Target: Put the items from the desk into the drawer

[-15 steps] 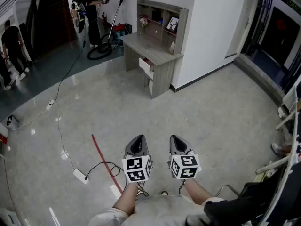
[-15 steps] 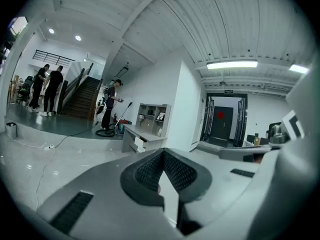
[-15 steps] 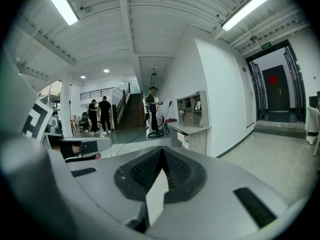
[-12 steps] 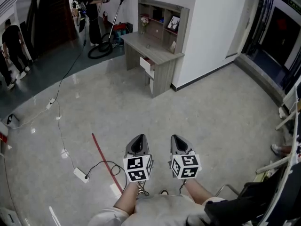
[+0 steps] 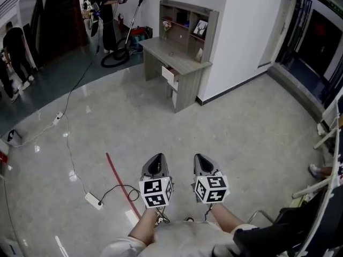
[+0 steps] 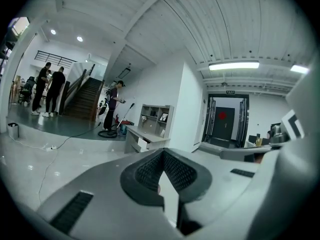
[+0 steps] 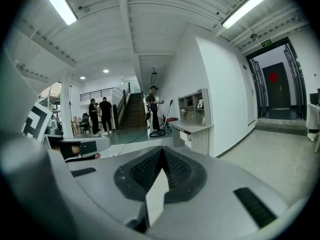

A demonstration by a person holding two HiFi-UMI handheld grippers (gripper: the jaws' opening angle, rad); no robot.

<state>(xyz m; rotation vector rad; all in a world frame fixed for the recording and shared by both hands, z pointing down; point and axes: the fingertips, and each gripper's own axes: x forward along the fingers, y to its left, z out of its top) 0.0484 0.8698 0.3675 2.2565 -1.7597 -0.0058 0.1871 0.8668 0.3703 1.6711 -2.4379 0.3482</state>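
**Counter and drawer.** A grey wooden counter (image 5: 179,63) with a shelved hutch is seen far off in the head view, set against a white wall corner (image 5: 241,31). A white-fronted drawer (image 5: 169,75) under the top is pulled partly out. On the hutch shelves a framed picture (image 5: 200,28) and a small vase of pale flowers (image 5: 164,27) are kept. A small object (image 5: 171,53) lies on the bare top, too small to be identified. None of these items has been taken up.

**Claws.** The left claw (image 5: 156,158) and the right claw (image 5: 202,158) are held side by side near the person's body, well apart from the counter and aimed slightly downward. Each claw's ribbed dark pads are pressed together at the tips, and nothing is pinched between them.

**Floor.** A polished pale grey floor (image 5: 241,127) lies between the claws and the counter. A thin red strip (image 5: 122,185) and a white power strip (image 5: 92,199) with a black cable are found left of the claws.

**Background.** A person in dark clothes (image 5: 104,9) is seen beyond the counter, beside a vacuum cleaner with a coiled black hose (image 5: 115,58). Another person (image 5: 13,47) is seen at the far left.
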